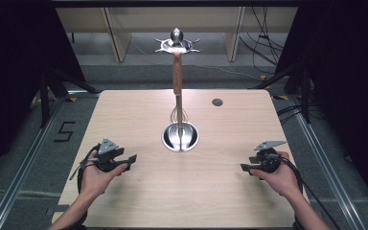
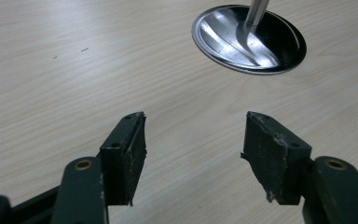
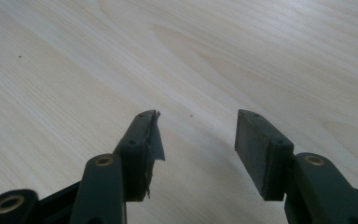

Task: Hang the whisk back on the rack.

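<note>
**Two empty grippers, one whisk standing between them**

Both sets of fingers stand apart with nothing between them. In the left gripper view the pads (image 2: 123, 158) frame bare wood, and the round steel base (image 2: 249, 39) lies ahead and to the right of the gap, its post rising out of the top edge. In the right gripper view the fingers (image 3: 265, 151) frame bare wood grain.

From above, the left gripper (image 1: 133, 158) and the right gripper (image 1: 244, 167) sit low near the front edge of the tabletop (image 1: 139, 201), pointing inward toward each other. Midway between them, and a little farther back, stands the utensil stand (image 1: 180, 136). A whisk (image 1: 178, 88) hangs from the stand's crown, with a brown wooden handle above and the wire head down near the base. Its long axis is vertical, close alongside the post.

The left gripper looks slightly nearer the stand. Reaching the whisk, I judge, calls for a lift up and inward, meeting the upright handle from the side with the finger gap set across it.
</note>
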`<state>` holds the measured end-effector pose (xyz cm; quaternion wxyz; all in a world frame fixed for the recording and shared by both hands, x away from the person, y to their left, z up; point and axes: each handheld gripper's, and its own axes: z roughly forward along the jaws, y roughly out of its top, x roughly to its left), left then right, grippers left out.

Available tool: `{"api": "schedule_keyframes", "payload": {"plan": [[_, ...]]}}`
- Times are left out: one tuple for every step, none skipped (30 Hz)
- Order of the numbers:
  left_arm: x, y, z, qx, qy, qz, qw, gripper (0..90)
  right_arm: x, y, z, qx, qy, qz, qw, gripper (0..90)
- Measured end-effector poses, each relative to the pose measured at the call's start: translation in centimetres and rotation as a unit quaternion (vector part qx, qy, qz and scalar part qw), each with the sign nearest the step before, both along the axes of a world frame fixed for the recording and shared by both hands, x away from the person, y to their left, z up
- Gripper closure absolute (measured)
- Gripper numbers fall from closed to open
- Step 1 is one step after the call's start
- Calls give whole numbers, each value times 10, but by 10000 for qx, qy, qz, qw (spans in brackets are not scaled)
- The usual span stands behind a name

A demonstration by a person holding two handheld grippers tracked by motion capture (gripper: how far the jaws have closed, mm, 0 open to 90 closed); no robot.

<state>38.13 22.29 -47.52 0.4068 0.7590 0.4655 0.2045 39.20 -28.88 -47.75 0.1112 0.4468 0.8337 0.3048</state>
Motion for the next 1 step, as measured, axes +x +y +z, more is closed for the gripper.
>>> {"api": "schedule_keyframes", "payload": {"plan": [[0, 0, 0, 0, 0, 0, 10000, 383, 0, 0, 0, 0, 0, 0, 10000, 495]]}}
